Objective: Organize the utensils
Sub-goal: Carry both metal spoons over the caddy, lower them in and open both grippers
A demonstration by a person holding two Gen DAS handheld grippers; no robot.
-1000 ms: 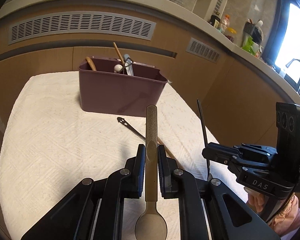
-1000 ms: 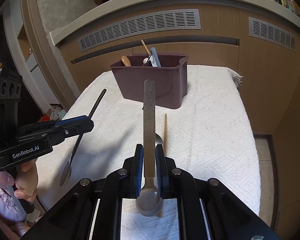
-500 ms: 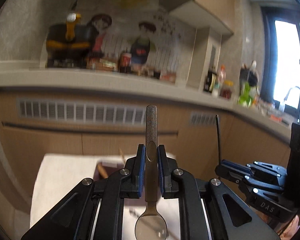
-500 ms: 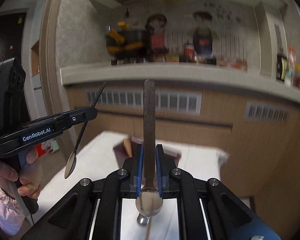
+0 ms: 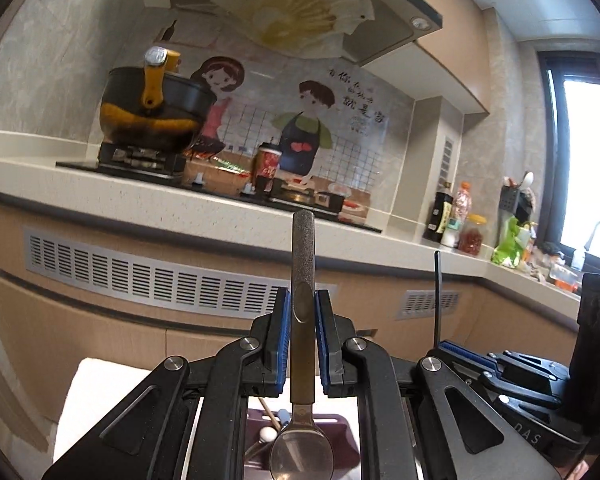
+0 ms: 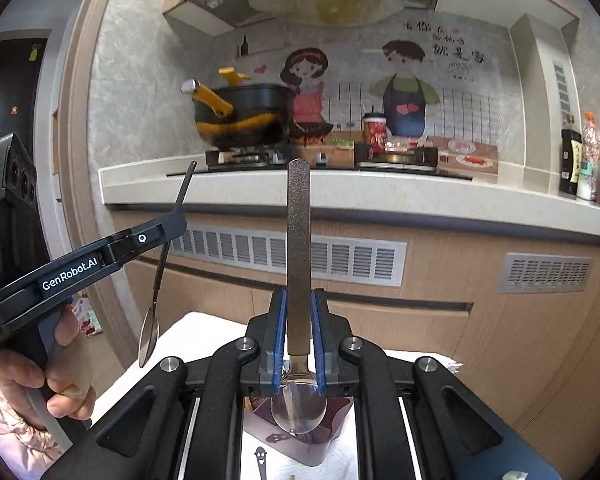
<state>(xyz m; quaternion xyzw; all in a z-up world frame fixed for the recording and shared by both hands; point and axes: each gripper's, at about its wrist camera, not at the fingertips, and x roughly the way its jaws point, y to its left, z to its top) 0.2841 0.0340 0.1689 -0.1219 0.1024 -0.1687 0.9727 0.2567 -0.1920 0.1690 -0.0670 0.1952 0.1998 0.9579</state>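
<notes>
My left gripper (image 5: 303,308) is shut on a bronze-handled spoon (image 5: 303,256), handle forward and bowl toward the camera. The right wrist view shows that same left gripper (image 6: 168,228) at the left, its spoon (image 6: 156,284) hanging bowl down. My right gripper (image 6: 299,312) is shut on a silver spoon (image 6: 299,220) with a textured handle. It appears at the right of the left wrist view as the right gripper (image 5: 444,348), its spoon handle (image 5: 437,292) standing upright. The purple utensil bin (image 5: 342,432) sits low behind the fingers, also seen as the bin (image 6: 334,412).
A white cloth (image 6: 204,328) covers the table under the bin. A black smiley-faced utensil (image 6: 261,460) lies on it near the bin. Wooden sticks (image 5: 266,406) stand in the bin. Beyond is a kitchen counter (image 5: 180,208) with a stove and pot (image 5: 152,112).
Both grippers have risen and tilted upward with their spoons still held. The table and bin slid to the bottom of both views, and the counter and stove came into sight.
</notes>
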